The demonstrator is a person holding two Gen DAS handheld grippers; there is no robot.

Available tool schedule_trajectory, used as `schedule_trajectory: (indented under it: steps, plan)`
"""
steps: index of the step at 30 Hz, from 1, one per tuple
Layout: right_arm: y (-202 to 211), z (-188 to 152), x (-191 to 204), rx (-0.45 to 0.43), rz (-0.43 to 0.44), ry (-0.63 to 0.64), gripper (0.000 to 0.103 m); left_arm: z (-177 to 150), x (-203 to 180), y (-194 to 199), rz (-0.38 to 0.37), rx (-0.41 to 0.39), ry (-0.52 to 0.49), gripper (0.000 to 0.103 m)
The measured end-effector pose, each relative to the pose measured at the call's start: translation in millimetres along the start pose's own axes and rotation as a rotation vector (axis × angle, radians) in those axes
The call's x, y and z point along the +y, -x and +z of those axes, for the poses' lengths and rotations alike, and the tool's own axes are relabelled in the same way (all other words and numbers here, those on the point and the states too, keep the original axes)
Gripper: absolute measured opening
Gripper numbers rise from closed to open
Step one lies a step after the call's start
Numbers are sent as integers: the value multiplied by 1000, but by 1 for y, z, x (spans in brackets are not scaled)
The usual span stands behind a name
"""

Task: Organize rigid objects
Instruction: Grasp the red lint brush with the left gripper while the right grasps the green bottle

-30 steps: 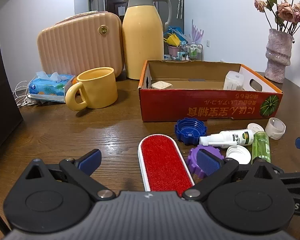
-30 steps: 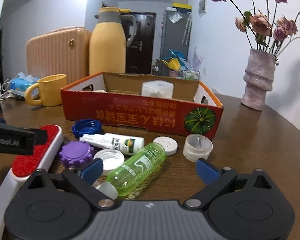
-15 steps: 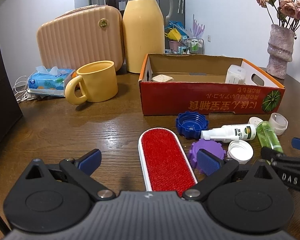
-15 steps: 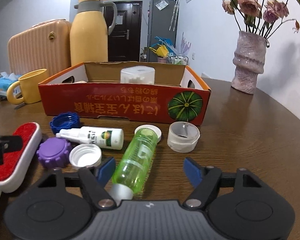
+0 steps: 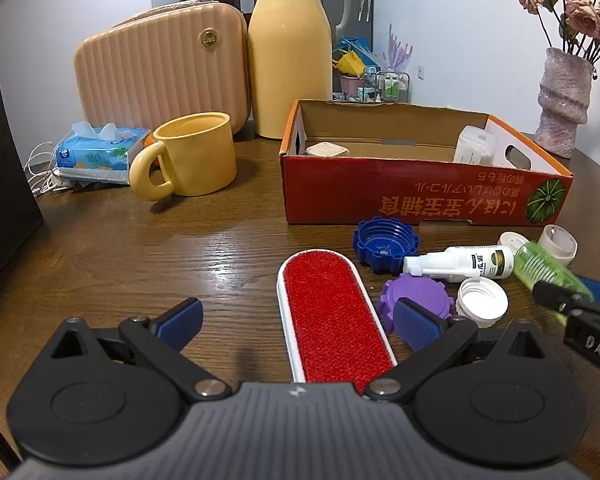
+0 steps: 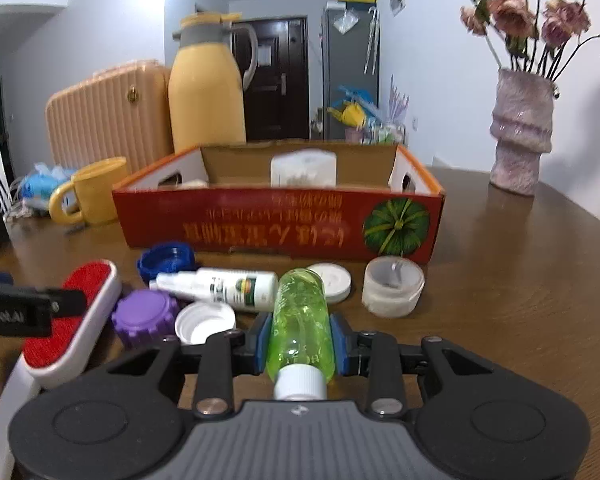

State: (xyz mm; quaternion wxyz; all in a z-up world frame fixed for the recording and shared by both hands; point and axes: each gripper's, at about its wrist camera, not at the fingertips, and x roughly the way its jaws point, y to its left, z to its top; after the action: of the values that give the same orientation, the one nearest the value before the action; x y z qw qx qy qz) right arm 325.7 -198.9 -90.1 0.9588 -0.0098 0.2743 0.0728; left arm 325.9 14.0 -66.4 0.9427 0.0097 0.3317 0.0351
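Both units are built alike. The left gripper (image 5: 296, 322) and right gripper (image 6: 300, 342) are formed of matte black linkage arms on round black hubs, fixed by silver screws. Blue pads (image 5: 416, 324) are fitted. A ribbed grey housing is seen centrally. White lettering is carried on the side.

White walls (image 6: 440, 80), dark door (image 6: 278, 80) at the back, brown wooden table (image 5: 140, 248) in front.
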Motion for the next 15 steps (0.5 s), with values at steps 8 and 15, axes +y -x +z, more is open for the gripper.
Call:
schedule_trajectory:
  steps: [8, 15]
  plan:
    - [10, 4, 2, -57, 14, 6, 30, -5, -6, -8, -19, 60, -9, 103]
    - [12, 3, 3, -69, 18, 7, 30, -11, -11, -18, 4, 112, -28, 103]
